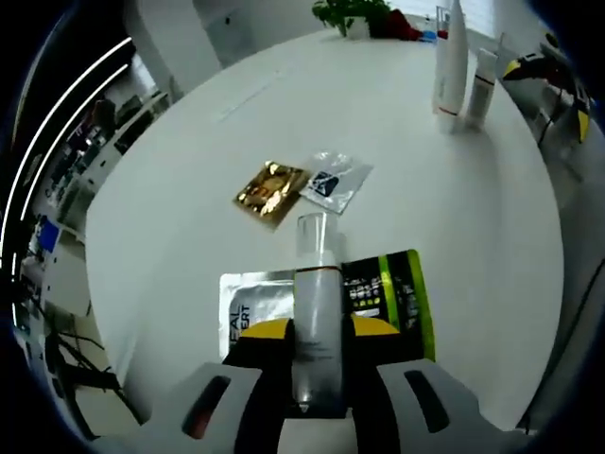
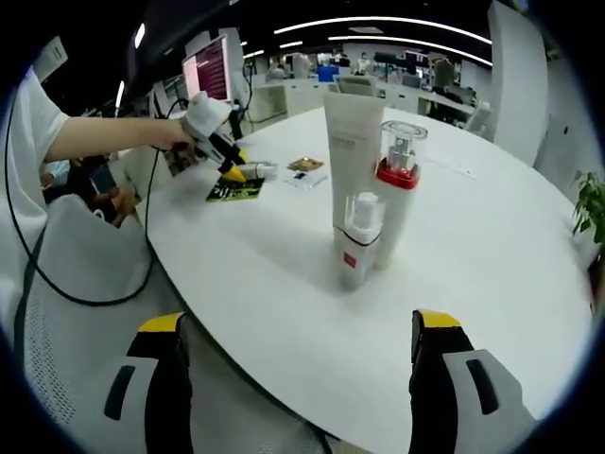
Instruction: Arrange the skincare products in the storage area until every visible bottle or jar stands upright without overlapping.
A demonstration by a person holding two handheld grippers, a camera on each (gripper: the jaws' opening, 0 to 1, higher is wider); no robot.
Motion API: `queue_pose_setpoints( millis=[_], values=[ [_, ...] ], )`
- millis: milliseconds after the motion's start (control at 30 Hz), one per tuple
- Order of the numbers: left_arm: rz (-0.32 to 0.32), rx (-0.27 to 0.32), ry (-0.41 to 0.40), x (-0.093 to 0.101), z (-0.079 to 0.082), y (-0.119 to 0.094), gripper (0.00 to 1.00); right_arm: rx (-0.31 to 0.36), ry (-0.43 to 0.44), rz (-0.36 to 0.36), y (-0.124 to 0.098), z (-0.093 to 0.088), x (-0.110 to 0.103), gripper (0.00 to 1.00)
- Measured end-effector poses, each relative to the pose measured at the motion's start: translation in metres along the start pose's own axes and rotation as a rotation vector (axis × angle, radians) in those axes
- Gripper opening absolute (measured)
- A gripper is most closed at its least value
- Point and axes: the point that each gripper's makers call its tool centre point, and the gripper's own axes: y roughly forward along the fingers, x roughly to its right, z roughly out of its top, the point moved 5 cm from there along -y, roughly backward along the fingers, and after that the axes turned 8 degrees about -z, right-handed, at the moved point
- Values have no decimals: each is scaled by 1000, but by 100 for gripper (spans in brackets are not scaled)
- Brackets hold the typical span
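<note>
My left gripper (image 1: 319, 333) is shut on a slim white bottle with a clear cap (image 1: 317, 279), held lengthwise just above the white table (image 1: 189, 218). Across the table stand a tall white tube (image 1: 451, 66) and a smaller tube (image 1: 480, 85). In the right gripper view the tall white tube (image 2: 354, 142), a spray bottle with a red collar (image 2: 397, 189) and a small white bottle (image 2: 357, 251) stand upright close together. My right gripper (image 2: 295, 378) is open before them, off the table's edge, holding nothing. The left gripper (image 2: 232, 168), in a person's hand, grips the slim bottle (image 2: 257, 170).
Flat sachets lie under and beyond the held bottle: a silver one (image 1: 248, 307), a black and green one (image 1: 389, 288), a gold one (image 1: 272, 189) and a clear one (image 1: 336, 180). A green plant (image 1: 354, 14) stands at the far rim. Office desks and a monitor (image 2: 213, 71) lie behind.
</note>
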Motion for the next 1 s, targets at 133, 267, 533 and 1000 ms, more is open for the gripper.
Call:
queue_pose_setpoints(
  millis=[133, 267, 533, 1000],
  values=[
    [-5, -6, 1, 4, 0, -3, 26, -4, -24, 4, 1, 0, -3, 97],
    [-32, -24, 9, 12, -2, -8, 26, -25, -82, 5, 1, -3, -6, 97],
    [-41, 60, -45, 23, 6, -44, 26, -32, -127, 38, 2, -6, -13, 96],
    [-20, 124, -98, 43, 7, -78, 26, -83, -337, 67, 2, -19, -30, 94]
  ],
)
